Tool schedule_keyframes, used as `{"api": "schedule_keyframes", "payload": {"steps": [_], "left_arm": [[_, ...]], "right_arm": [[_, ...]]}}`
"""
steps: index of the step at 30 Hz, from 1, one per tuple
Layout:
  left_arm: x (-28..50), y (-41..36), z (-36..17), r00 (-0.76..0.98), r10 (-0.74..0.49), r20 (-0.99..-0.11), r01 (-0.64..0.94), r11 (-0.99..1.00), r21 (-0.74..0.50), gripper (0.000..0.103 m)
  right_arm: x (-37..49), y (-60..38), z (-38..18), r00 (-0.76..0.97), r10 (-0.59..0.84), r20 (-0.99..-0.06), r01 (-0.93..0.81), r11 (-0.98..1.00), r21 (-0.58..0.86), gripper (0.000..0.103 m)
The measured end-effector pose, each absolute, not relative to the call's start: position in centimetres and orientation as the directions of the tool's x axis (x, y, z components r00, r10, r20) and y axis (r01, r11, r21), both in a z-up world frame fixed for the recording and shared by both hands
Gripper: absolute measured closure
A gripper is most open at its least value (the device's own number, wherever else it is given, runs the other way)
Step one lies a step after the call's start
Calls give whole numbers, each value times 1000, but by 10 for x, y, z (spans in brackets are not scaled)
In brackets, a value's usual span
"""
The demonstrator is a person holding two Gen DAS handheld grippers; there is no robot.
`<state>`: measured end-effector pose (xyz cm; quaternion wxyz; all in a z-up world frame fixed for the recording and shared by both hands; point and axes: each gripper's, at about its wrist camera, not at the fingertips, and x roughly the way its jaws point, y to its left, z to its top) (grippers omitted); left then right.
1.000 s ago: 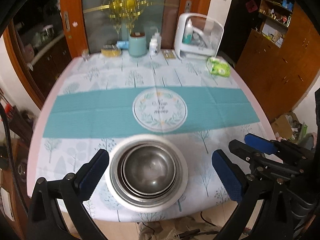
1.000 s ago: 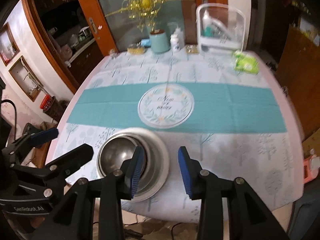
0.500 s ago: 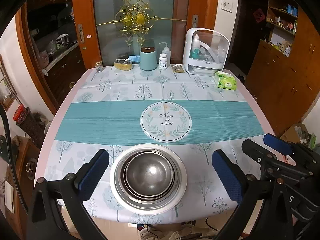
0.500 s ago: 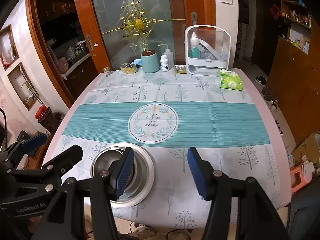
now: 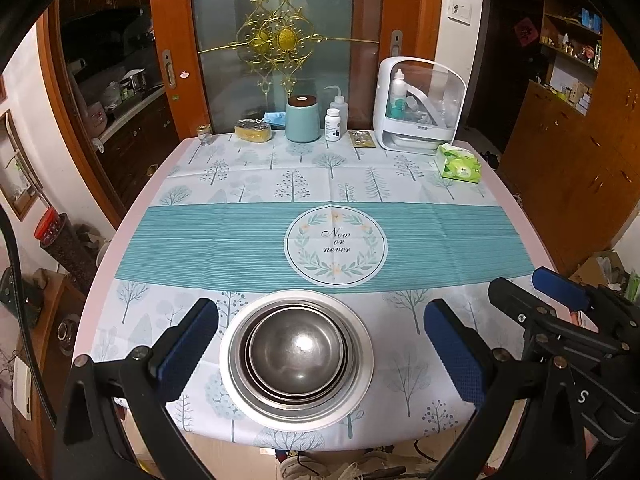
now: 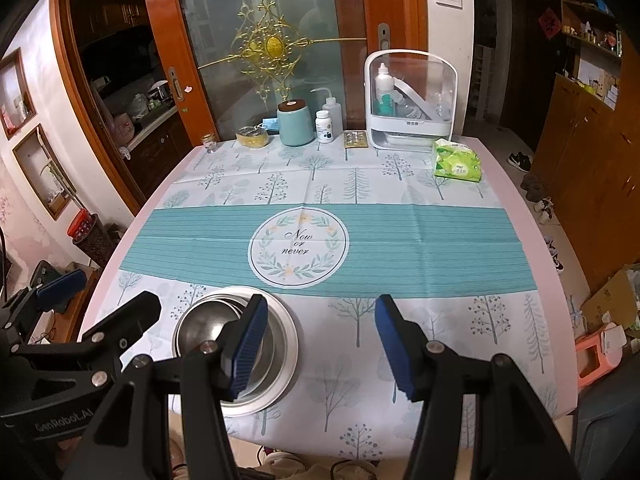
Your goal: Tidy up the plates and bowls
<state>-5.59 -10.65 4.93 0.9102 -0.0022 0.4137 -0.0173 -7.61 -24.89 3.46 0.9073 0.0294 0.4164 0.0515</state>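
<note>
Several steel bowls [image 5: 296, 348] sit nested on a white plate [image 5: 362, 364] near the front edge of the table [image 5: 132, 216]. My left gripper [image 5: 320, 312] hovers open above this stack, one blue pad on each side and neither touching it. In the right wrist view the plate [image 6: 286, 350] and bowls [image 6: 204, 320] lie lower left, partly hidden behind the left finger. My right gripper [image 6: 320, 312] stands open over bare tablecloth just right of the stack, with nothing between its pads. Each gripper also shows in the other's view: the right gripper [image 5: 528, 292], the left gripper [image 6: 100, 296].
Along the far edge stand a teal canister [image 5: 302, 120], white bottles [image 5: 333, 124], a white organizer box [image 5: 418, 108], a green tissue pack [image 5: 458, 164], a yellow item [image 5: 253, 130] and a small glass [image 5: 204, 134]. A pink stool [image 6: 600, 354] is on the floor at right.
Both grippers have pulled back and up from the stack, so more of the table shows. The right gripper's jaws have widened and no longer sit over the plate rim.
</note>
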Motion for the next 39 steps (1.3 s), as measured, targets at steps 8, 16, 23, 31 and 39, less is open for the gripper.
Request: {"api": "schedule_keyframes", "payload": {"steps": [8,16,23,31,39], "left_arm": [[-53,-106,49,655,-35,-755,31,999,-19,1],[-50,-105,48,655,-34,-755,29,999,-19,1],[-49,-105,48,656,-33,-754,29,999,-18,1],[-48,-104,48,655,-35,-755,31,999,-19,1],[-47,-104,48,655,-35,-755,33,999,-18,1]], "right_arm": [[-72,-249,35,646,116,-754,-67,993,95,46],[-67,-251,35,652,107,-751,-62,994,88,46],[-65,-252,35,653,107,-750,-62,994,88,46],[-62,-251,36,653,108,-749,-62,994,90,46],[-62,-251,36,653,109,-749,-62,994,91,46]]}}
